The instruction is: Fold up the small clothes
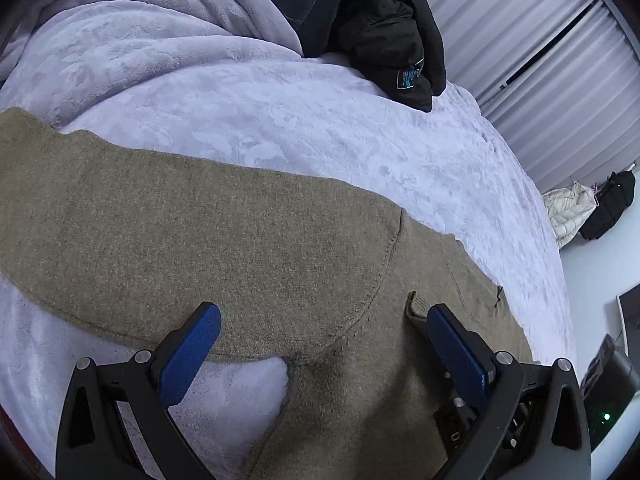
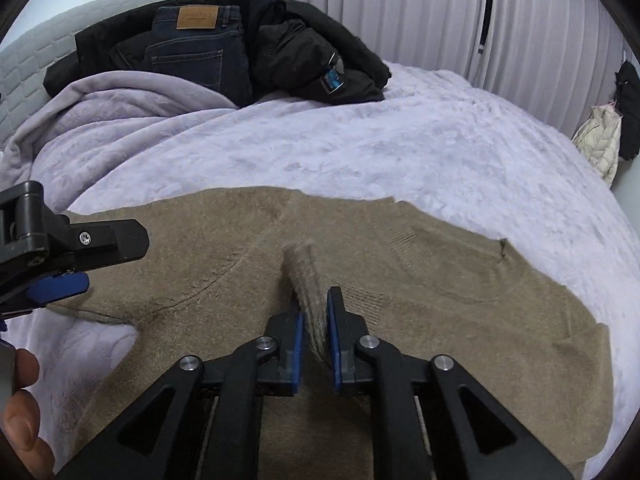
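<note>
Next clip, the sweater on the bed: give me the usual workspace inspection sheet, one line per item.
Surface: bed under a lilac fleece blanket, rumpled at the far left.
Job's things: tan knit sweater lying spread flat, one ribbed cuff raised.
Clutter: folded jeans and black jacket piled at the head of the bed.
Grippers: left tongs open above the sweater, holding nothing; right tongs narrowly parted, cuff between the pads, which do not appear to press it.
Cables: nothing seen.
Surroundings: vertical blinds; cream quilted jacket and a dark bag by the wall.
</note>
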The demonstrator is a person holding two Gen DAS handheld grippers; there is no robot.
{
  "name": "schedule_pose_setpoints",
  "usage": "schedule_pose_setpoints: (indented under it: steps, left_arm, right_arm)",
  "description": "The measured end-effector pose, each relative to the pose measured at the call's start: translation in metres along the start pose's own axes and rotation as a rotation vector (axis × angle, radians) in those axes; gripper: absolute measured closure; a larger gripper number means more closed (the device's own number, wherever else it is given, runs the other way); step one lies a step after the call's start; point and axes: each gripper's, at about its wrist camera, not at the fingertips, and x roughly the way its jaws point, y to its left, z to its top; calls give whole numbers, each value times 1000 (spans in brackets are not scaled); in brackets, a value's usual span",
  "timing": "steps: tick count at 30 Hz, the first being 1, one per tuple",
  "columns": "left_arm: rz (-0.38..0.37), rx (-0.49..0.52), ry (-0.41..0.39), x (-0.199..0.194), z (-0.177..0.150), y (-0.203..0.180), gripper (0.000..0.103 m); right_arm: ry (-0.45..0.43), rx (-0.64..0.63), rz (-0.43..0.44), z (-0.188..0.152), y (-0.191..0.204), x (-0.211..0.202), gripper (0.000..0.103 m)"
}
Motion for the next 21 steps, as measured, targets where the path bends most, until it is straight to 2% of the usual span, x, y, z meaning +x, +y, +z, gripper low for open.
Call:
schedule_pose_setpoints:
  steps: [1,2,5,7,8,9,12,15,19,21]
  left_arm:
    - [-4,-7,-3,-1,-1,1,0]
    - [-9,-14,-6,-2,-2,2,0]
    - [-8,-42,-10,-4,-4,7,0]
    - [-19,-41,17,0,-10,3,0]
    - [-21,-7,47,6,-15,-5,0]
    - [-21,29,77,12,-22,-14,0]
    - [-64,135,163,32,-49,-51,0]
    - [68,287,116,43,-65,-91,0]
    - [213,314,124,57,-66,-109,0]
    - [340,367,60,49,-74,-118,0]
  right_arm:
    - [34,2,34,0,0,5,75]
    - [56,3,58,0,0,6,74]
    - [16,17,81,-2,-8,-15,67]
    - [-43,33,93,-5,-24,-45,43]
    - [-84,45,89,-10,-35,-61,36]
    - [-125,55,71,-16,-48,-76,25]
    - [-174,85,-69,-43,-90,-107,23]
    - [-132,140,-186,-73,-129,-116,23]
    - [-93,230,-232,-107,-165,-124,23]
    - [-86,237,-265,-118,-175,-127,23]
